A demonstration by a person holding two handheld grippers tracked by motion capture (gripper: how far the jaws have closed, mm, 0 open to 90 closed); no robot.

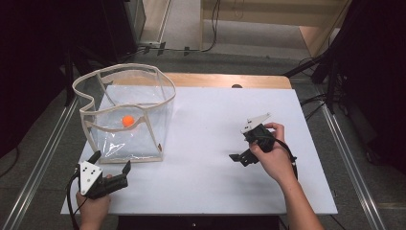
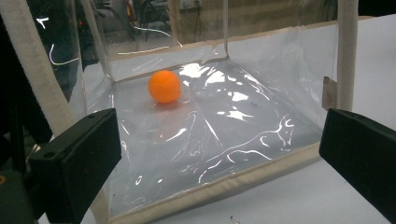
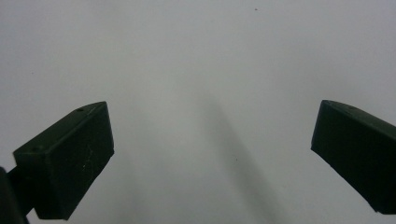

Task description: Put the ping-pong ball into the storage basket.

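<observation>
Orange ball inside clear bag

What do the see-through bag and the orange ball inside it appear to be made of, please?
Bag: likely soft clear plastic film, glossy, given the wrinkles and bright glare, with beige fabric-like edging.
Ball: smooth matte orange, probably hard plastic like a table-tennis ball, though that is uncertain.

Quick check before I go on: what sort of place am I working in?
Probably a lab or recording workspace, not a home: a white-topped table between metal rails, cables on the floor behind, and a clear bag holding an orange ball.
</observation>
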